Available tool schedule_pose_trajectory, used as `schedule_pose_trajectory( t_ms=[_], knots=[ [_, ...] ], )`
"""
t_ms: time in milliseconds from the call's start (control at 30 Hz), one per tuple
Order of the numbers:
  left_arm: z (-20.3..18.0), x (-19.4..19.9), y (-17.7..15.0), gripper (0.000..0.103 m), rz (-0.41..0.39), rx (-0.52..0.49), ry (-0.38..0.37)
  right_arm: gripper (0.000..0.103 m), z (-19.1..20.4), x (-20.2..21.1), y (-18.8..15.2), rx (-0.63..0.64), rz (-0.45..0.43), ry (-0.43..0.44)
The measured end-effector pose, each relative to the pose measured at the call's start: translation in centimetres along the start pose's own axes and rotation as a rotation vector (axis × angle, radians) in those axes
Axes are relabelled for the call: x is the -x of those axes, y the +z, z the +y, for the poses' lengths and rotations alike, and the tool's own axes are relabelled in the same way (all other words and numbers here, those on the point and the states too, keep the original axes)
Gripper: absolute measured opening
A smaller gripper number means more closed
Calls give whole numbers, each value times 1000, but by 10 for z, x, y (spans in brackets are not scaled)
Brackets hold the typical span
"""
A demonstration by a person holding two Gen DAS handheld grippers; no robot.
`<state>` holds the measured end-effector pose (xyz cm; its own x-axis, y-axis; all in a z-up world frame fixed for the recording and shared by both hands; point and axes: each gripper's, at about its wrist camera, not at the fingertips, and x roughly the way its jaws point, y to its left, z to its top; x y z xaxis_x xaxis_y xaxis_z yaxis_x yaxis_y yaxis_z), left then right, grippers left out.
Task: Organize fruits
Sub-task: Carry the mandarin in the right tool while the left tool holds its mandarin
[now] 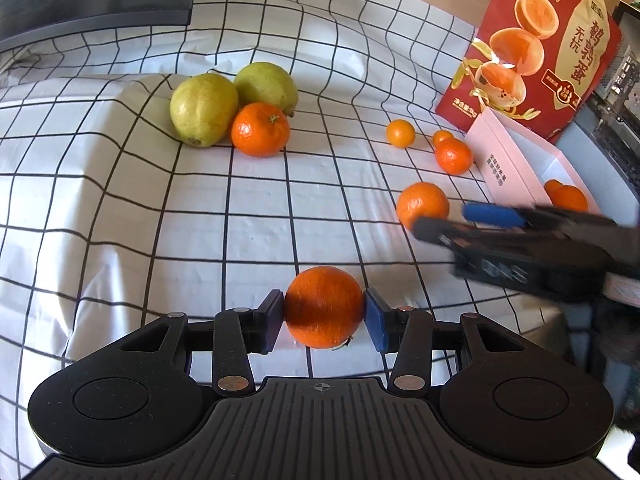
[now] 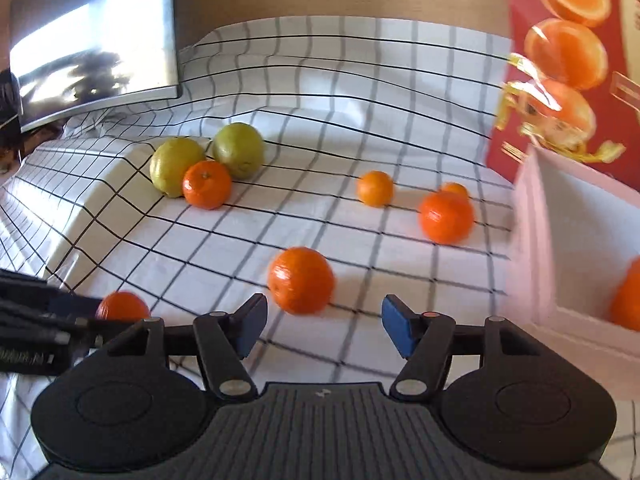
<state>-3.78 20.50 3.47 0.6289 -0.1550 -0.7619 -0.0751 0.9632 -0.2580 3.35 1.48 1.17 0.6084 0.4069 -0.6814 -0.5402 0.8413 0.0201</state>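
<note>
From the left wrist view, the left hand-held gripper (image 1: 324,316) is clamped on one orange (image 1: 324,307), its blue pads (image 1: 376,320) pressed to both sides, the fruit glossy, with its stem end turned down. Beyond it on the checked cloth (image 1: 120,200) lie two green guavas (image 1: 204,109) touching a mandarin (image 1: 260,129), then four more loose orange fruits toward the pink box (image 1: 516,160), which already has two inside. A red carton (image 1: 532,44) stands behind the box. Between the held orange and the guavas the cloth lies open. The right hand-held gripper (image 1: 460,220) reaches in beside the box, blurred.

From the right wrist view, the right hand-held gripper (image 2: 324,326) stands wide apart with nothing in it, a mandarin (image 2: 301,280) just beyond its fingertips. The cloth drops at a padded edge left of the guavas (image 2: 176,166). The pink box (image 2: 560,240) rises close on the right.
</note>
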Motion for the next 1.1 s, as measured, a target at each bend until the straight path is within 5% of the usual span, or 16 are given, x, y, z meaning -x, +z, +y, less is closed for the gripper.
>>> schedule_pose_trajectory(
  t_ms=[133,233,333,567,800,933,1100],
  knots=[
    [1,3,-4,49,3,-10,-3,62,15,-20,11,49,-2,-20],
    [3,5,-6,49,4,-13,-11,42,21,-35,19,86,21,-65],
    [2,4,-5,49,3,-23,-15,42,18,-33,22,61,35,-46],
    [-17,-10,5,48,5,-67,-53,42,-2,20,-3,-11,32,-18],
    [-62,-31,10,48,29,-175,-136,42,-34,73,-53,-103,63,-120],
    [-79,-37,7,48,29,-227,-138,44,-51,82,-74,-178,82,-171],
    [-80,-40,9,48,26,-224,-137,68,-66,88,-87,-301,79,-141]
  ],
)
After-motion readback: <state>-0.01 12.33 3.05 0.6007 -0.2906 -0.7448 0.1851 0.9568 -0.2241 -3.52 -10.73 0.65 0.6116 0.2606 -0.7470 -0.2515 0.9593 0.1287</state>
